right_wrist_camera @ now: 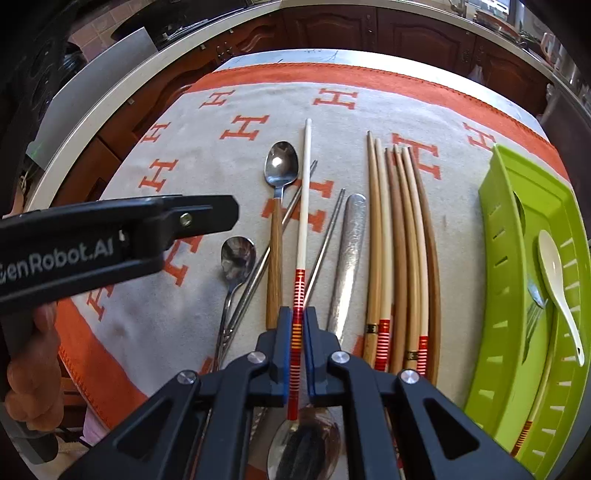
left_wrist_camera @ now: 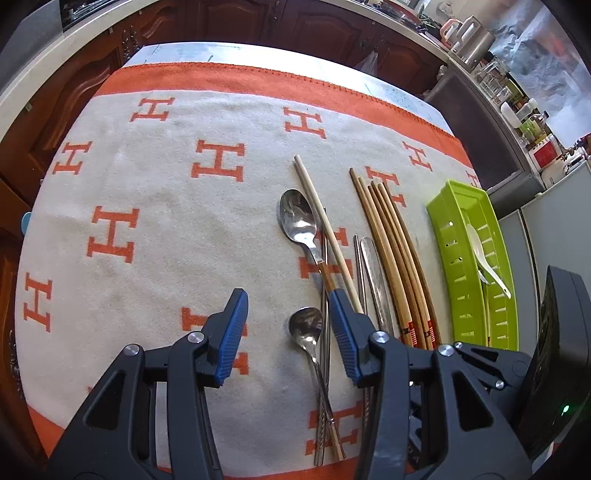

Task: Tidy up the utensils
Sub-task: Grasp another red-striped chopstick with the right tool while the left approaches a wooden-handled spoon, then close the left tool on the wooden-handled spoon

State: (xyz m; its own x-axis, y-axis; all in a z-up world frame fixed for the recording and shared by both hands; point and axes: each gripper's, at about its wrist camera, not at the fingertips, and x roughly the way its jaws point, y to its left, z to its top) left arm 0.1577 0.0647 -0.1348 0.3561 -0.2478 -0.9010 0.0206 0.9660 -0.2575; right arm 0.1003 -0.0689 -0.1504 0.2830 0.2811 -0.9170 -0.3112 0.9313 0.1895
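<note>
Your right gripper (right_wrist_camera: 298,317) is clamped on the pale chopstick (right_wrist_camera: 303,206) at its red-banded end, centre frame, likely bound for the green tray (right_wrist_camera: 498,258) at right, while your left gripper (left_wrist_camera: 288,325) waits open.

Table covered by cream blanket (left_wrist_camera: 184,221) with orange H letters and orange border, pale tabletop (left_wrist_camera: 258,51) showing past its far edge. Dark brown wooden cabinets (left_wrist_camera: 314,22) behind, under a pale countertop (right_wrist_camera: 110,96). Cluttered counter at right with a metal kettle (left_wrist_camera: 476,40), bottles and jars (left_wrist_camera: 524,114). Bright daylight.
</note>
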